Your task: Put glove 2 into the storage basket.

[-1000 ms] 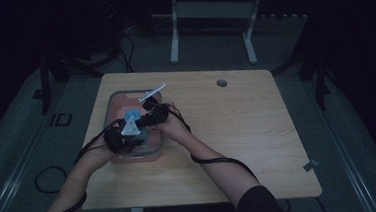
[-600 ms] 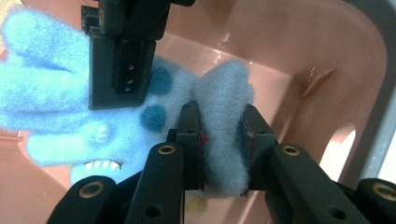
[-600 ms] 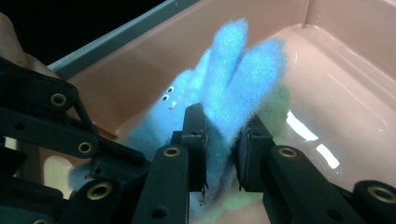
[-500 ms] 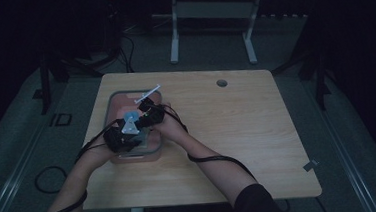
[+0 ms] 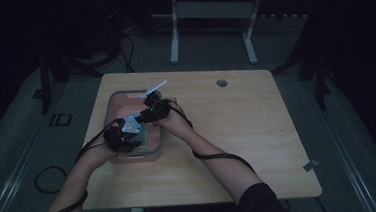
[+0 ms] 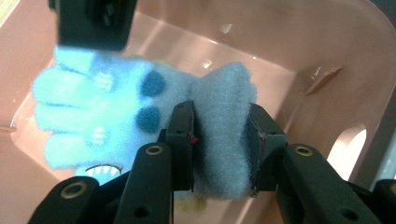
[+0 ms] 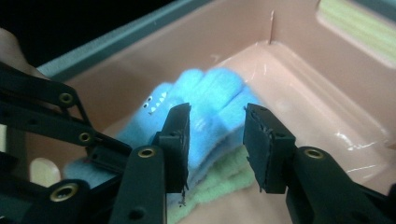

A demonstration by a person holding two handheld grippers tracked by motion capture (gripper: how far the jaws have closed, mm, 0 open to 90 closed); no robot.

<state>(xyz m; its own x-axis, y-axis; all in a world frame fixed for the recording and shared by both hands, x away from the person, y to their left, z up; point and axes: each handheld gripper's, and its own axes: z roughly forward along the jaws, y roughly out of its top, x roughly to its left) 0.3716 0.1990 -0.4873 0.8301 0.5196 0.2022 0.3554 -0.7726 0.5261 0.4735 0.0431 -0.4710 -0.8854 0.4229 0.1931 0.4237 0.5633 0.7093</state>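
Note:
A fuzzy light-blue glove with dark blue spots lies in a pink plastic bin. My left gripper is shut on the glove's cuff. Its jaws have just been opening a little, but the pads still press the cloth. In the right gripper view the glove's fingers rest on a pale green cloth. My right gripper hangs just above them. Its jaws have just been opening and stand apart with nothing pinched. In the high view both grippers, left and right, are over the bin.
The bin stands on the left half of a wooden table. A round cable hole sits near the far edge. A small tag lies at the right edge. Cables trail from both hands towards the near edge.
Both hands stay over the bin almost where they were. The right gripper has edged slightly to the left.

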